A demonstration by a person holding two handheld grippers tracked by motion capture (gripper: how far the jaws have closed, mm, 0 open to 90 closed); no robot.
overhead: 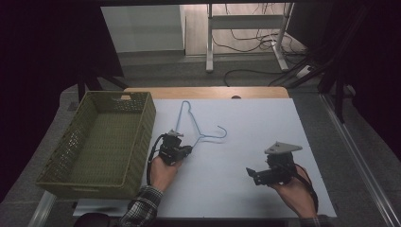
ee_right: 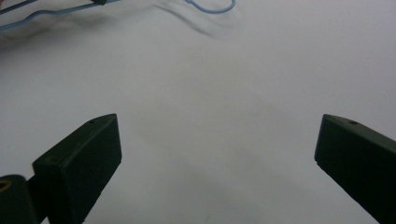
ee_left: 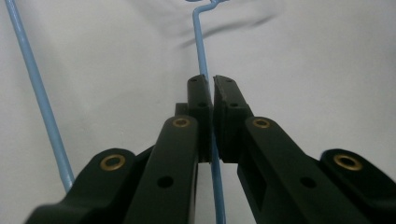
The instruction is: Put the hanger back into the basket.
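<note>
The left gripper [ee_left: 212,100] has its jaws clamped on one wire arm of the blue wire hanger [overhead: 195,126], which runs between them and onward to the hook beyond the tips; the hanger's other side lies off to the jaws' left on the white surface [overhead: 255,123]. This looks like the grasp step. The right gripper [ee_right: 217,154] hovers with jaws wide apart, nothing between them, the hanger well ahead. The next move, perhaps a lift toward the green basket [overhead: 142,137], calls for a firm pinch, since thin wire can pivot.

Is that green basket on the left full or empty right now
Empty. In the high view the green basket shows its bare woven floor and inner walls, nothing inside. The blue hanger lies outside it on the white table.
</note>
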